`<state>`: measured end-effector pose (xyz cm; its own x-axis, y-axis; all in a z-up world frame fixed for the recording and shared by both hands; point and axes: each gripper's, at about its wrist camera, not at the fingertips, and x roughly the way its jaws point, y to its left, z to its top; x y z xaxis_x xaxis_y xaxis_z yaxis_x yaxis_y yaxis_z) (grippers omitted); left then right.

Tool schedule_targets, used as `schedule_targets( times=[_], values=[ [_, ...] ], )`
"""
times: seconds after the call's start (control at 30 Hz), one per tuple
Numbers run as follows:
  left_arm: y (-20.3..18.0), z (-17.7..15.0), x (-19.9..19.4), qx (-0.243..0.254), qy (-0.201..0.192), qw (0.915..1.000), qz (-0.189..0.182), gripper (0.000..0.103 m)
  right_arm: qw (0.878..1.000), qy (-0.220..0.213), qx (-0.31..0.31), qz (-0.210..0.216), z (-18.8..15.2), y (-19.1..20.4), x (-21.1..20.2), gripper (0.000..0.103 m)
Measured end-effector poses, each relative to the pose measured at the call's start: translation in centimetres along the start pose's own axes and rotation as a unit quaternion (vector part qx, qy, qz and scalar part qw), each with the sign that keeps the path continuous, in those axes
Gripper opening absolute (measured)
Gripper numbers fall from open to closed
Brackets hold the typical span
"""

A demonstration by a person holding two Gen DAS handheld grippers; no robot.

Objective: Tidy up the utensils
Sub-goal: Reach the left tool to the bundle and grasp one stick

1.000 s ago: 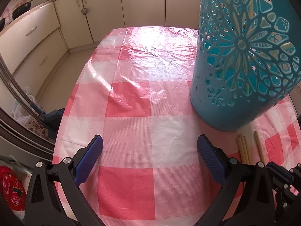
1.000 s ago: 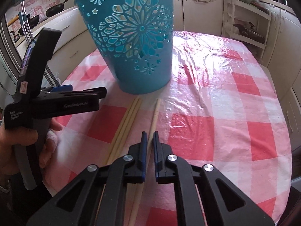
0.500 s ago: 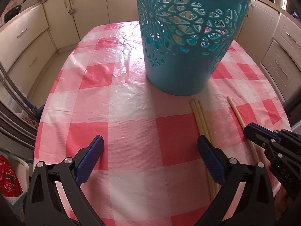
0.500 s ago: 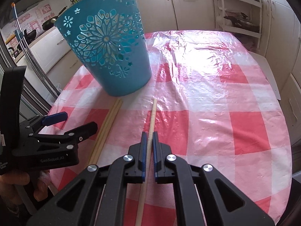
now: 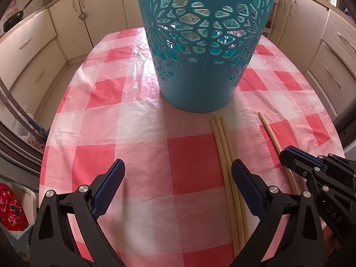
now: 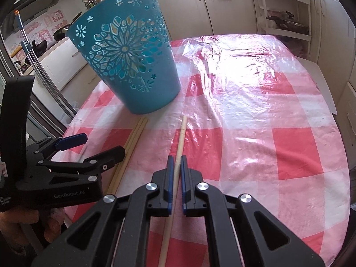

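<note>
A teal cut-out basket (image 5: 204, 44) stands on the pink checked tablecloth; it also shows in the right wrist view (image 6: 133, 62). Three wooden chopsticks (image 5: 227, 162) lie side by side in front of it, and show in the right wrist view (image 6: 131, 142). A single chopstick (image 6: 181, 138) lies to their right, also visible in the left wrist view (image 5: 270, 131). My right gripper (image 6: 175, 162) is shut on this single chopstick. My left gripper (image 5: 178, 171) is open and empty above the cloth, its right finger (image 5: 244, 178) next to the three chopsticks.
The oval table (image 6: 267, 111) carries a shiny plastic cover. Cream kitchen cabinets (image 5: 33, 51) surround it. A shelf rack with a pan (image 6: 287, 20) stands at the back right. The table's edge is close on the left, with a red bag (image 5: 11, 209) below.
Both grippers have drawn back from the basket and risen a little. The left gripper has swung right, so the chopsticks and right gripper are now in its view.
</note>
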<state>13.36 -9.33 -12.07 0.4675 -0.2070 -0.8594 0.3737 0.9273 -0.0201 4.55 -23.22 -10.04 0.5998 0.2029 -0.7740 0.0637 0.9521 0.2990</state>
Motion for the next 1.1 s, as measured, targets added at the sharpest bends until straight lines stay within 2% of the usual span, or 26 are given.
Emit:
schedule_targets(
  times=[0.27, 0.53, 0.6, 0.83, 0.93, 1.03, 1.07, 1.1],
  values=[
    [0.3, 0.1, 0.3, 0.000, 0.002, 1.0000, 0.002, 0.092, 1.000, 0.000, 0.000, 0.001, 0.0, 0.0, 0.0, 0.006],
    [0.0, 0.1, 0.7, 0.005, 0.005, 1.0000, 0.004, 0.086, 1.000, -0.003, -0.004, -0.002, -0.1, 0.1, 0.0, 0.006],
    [0.0, 0.2, 0.6, 0.007, 0.002, 1.0000, 0.001, 0.079, 1.000, -0.003, -0.005, -0.003, -0.1, 0.2, 0.0, 0.006],
    [-0.5, 0.5, 0.4, 0.019, -0.014, 0.9997, -0.008, 0.065, 1.000, -0.007, -0.003, -0.001, -0.1, 0.2, 0.1, 0.007],
    [-0.6, 0.6, 0.4, 0.025, -0.023, 0.9993, -0.016, 0.052, 1.000, -0.009, -0.004, -0.002, -0.2, 0.2, 0.2, 0.007],
    [-0.5, 0.8, 0.3, 0.030, -0.025, 0.9990, -0.022, 0.030, 1.000, -0.011, -0.006, -0.002, -0.1, 0.2, 0.2, 0.007],
    [-0.3, 0.9, 0.3, 0.029, -0.022, 0.9989, -0.029, 0.017, 1.000, -0.012, -0.007, -0.003, -0.1, 0.3, 0.3, 0.007],
    [0.0, 1.0, 0.3, 0.022, -0.018, 0.9989, -0.038, 0.009, 1.000, -0.012, -0.007, -0.003, 0.0, 0.3, 0.3, 0.007]
  ],
)
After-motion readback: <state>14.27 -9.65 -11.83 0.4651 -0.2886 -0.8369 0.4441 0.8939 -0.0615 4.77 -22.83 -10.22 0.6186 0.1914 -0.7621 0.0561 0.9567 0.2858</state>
